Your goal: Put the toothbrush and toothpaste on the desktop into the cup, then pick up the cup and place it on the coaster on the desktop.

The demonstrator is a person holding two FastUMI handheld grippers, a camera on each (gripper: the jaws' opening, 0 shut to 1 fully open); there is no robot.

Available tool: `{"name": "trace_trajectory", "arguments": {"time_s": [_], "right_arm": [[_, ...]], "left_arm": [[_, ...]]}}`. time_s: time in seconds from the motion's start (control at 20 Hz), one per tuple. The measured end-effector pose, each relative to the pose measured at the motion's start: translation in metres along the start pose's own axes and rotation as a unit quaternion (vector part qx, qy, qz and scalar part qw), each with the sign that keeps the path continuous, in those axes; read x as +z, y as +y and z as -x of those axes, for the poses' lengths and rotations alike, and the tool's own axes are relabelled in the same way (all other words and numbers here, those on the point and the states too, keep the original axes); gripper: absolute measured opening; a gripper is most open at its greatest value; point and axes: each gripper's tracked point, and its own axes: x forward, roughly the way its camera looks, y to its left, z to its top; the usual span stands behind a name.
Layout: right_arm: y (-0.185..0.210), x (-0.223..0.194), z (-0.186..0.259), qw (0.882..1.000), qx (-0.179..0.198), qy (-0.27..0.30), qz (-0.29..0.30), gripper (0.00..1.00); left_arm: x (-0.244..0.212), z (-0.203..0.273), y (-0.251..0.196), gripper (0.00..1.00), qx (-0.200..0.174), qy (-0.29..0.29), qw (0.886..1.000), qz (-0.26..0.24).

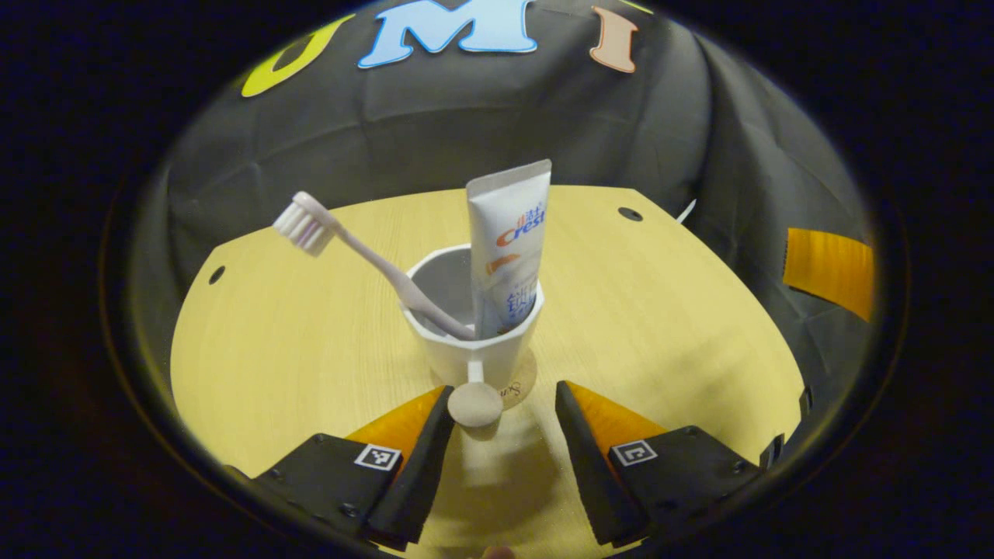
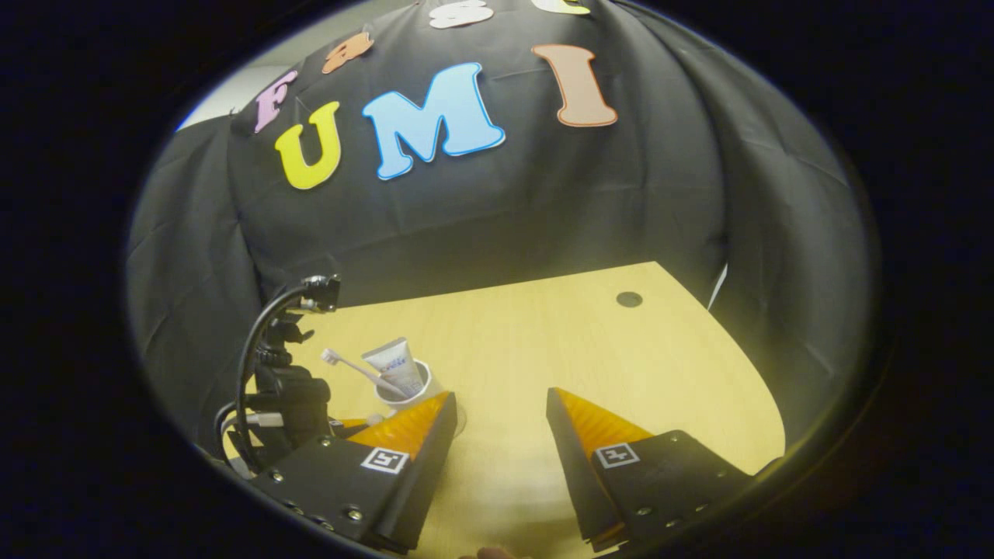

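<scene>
left gripper (image 1: 503,407) level before cup (image 1: 474,341) on coaster (image 1: 525,380), jaws spread; right gripper (image 2: 498,419) likewise spread.

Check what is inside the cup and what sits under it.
Inside the cup stand the toothbrush, leaning bristles-up, and the toothpaste tube, upright. Their lower ends are hidden by the cup wall. Under it, a coaster edge shows; the cup covers the rest.
</scene>
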Motion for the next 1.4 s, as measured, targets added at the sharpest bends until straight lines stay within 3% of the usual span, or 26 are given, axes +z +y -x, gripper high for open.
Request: {"name": "trace_trajectory", "arguments": {"time_s": [0.05, 0.1, 0.15, 0.2, 0.45, 0.6, 0.85, 0.95, 1.0, 1.05, 1.1, 1.15, 1.4], "right_arm": [[0.003, 0.002, 0.002, 1.0, 0.002, -0.003, 0.004, 0.72], [0.006, 0.003, 0.004, 1.0, 0.005, -0.006, 0.009, 0.72], [0.009, 0.004, 0.007, 1.0, 0.007, -0.008, 0.013, 0.72], [0.013, 0.003, 0.01, 1.0, 0.01, -0.01, 0.017, 0.72], [0.032, 0.009, 0.026, 0.999, 0.011, -0.028, 0.038, 0.72], [0.05, 0.016, 0.035, 0.998, 0.009, -0.045, 0.046, 0.68], [0.077, 0.027, 0.049, 0.995, 0.008, -0.076, 0.067, 0.72], [0.087, 0.033, 0.056, 0.993, 0.005, -0.089, 0.073, 0.71], [0.091, 0.034, 0.06, 0.993, 0.003, -0.094, 0.075, 0.71], [0.093, 0.036, 0.063, 0.992, 0.0, -0.098, 0.078, 0.7], [0.097, 0.037, 0.066, 0.991, -0.005, -0.103, 0.083, 0.71], [0.099, 0.038, 0.068, 0.99, -0.008, -0.106, 0.088, 0.71], [0.107, 0.036, 0.079, 0.986, -0.037, -0.121, 0.106, 0.7]], "left_arm": [[0.002, 0.005, 0.001, 0.92, 0.002, -0.006, 1.0, 0.003], [0.003, 0.011, 0.003, 0.75, 0.005, -0.013, 1.0, 0.007], [0.007, 0.017, 0.005, 0.92, 0.008, -0.021, 1.0, 0.013], [0.009, 0.025, 0.007, 0.83, 0.01, -0.028, 0.999, 0.018], [0.019, 0.079, 0.025, 0.82, 0.023, -0.076, 0.996, 0.035], [0.036, 0.123, 0.042, 0.82, 0.036, -0.123, 0.991, 0.031], [0.063, 0.177, 0.06, 0.82, 0.047, -0.191, 0.98, 0.03], [0.072, 0.191, 0.066, 0.99, 0.05, -0.219, 0.974, 0.022], [0.075, 0.197, 0.068, 0.99, 0.053, -0.228, 0.972, 0.019], [0.078, 0.202, 0.069, 0.8, 0.051, -0.236, 0.97, 0.017], [0.079, 0.208, 0.07, 0.99, 0.048, -0.243, 0.969, 0.017], [0.081, 0.212, 0.07, 0.89, 0.046, -0.248, 0.968, 0.019], [0.088, 0.239, 0.077, 0.89, 0.046, -0.277, 0.96, 0.006]]}}
